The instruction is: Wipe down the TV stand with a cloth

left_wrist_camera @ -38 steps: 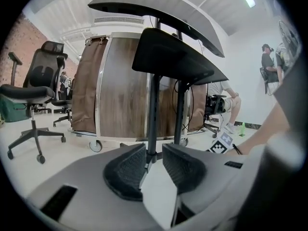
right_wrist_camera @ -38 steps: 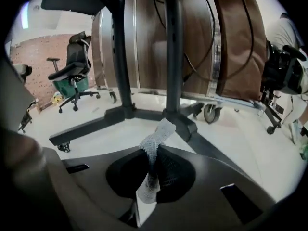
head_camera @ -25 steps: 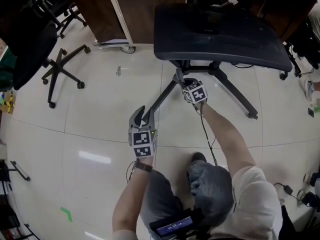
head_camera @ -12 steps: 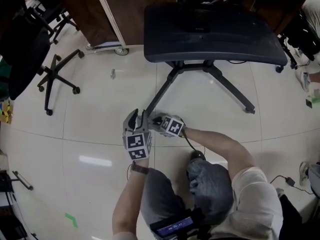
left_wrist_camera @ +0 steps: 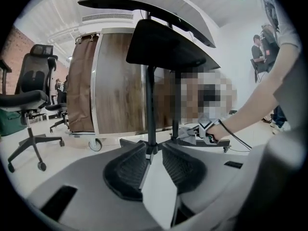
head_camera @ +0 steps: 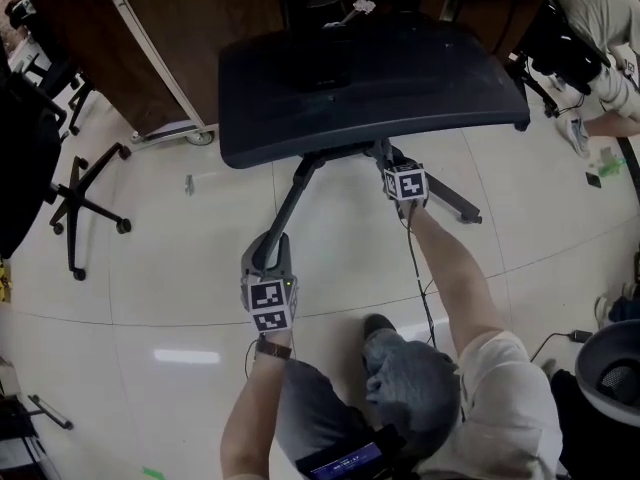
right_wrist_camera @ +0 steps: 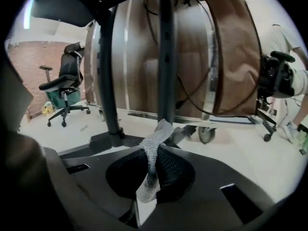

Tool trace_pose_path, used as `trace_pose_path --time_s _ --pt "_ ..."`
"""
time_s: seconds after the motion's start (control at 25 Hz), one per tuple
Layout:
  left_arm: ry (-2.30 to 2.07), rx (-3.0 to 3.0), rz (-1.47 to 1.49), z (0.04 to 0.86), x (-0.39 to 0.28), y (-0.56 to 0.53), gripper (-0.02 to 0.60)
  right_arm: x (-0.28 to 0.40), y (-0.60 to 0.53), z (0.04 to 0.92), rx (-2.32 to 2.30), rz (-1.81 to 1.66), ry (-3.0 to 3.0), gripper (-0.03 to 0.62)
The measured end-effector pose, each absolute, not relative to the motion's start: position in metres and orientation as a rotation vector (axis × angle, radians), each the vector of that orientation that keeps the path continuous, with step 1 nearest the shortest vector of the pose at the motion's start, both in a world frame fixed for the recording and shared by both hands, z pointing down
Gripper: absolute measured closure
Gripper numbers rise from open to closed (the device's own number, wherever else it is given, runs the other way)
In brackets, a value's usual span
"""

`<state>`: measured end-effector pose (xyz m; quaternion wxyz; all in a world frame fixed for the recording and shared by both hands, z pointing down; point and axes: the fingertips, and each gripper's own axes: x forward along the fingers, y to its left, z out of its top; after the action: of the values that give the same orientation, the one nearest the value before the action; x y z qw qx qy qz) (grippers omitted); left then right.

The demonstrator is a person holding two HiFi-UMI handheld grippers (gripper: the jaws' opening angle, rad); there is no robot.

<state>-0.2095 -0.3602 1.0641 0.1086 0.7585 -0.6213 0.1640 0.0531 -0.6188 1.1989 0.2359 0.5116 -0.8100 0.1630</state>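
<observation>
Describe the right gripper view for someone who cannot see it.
The right gripper has its jaws shut on a pale mesh cloth, held at the foot of a dark upright post of the TV stand. Behind it are a brown wooden cabinet on a caster wheel and, far left, an office chair.

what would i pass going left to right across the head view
office chair base → cabinet wheel → left gripper → right gripper → chair seat
</observation>
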Motion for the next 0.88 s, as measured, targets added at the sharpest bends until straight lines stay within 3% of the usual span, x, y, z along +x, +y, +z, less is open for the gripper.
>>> trace_pose_path --time_s 0.32,0.44,0.52,0.68,0.88 --pt "-1.745 2.286 0.477 1.069 -0.183 -0.373 0.451 0.32 -0.489 1.236 1.863 0.726 -1.812 0.569" --pt "-1.672 2.312 0.475 1.072 -0.162 -0.378 0.451 0.365 -0.436 1.246 1.941 0.765 -1.72 0.569" --pt "-1.596 2.369 0.487 1.066 -0.134 -0.386 0.451 0.341 -0.44 1.229 1.915 0.72 -1.84 0.569" --pt "-1.455 2.43 0.518 1.016 -0.079 -0.38 0.451 0.218 -0.444 1.117 1.79 0.661 -2.204 0.569" --pt "-1.429 2.371 0.537 0.858 -0.055 -0.336 0.451 0.117 -0.369 0.905 1.527 0.592 -2.438 0.569"
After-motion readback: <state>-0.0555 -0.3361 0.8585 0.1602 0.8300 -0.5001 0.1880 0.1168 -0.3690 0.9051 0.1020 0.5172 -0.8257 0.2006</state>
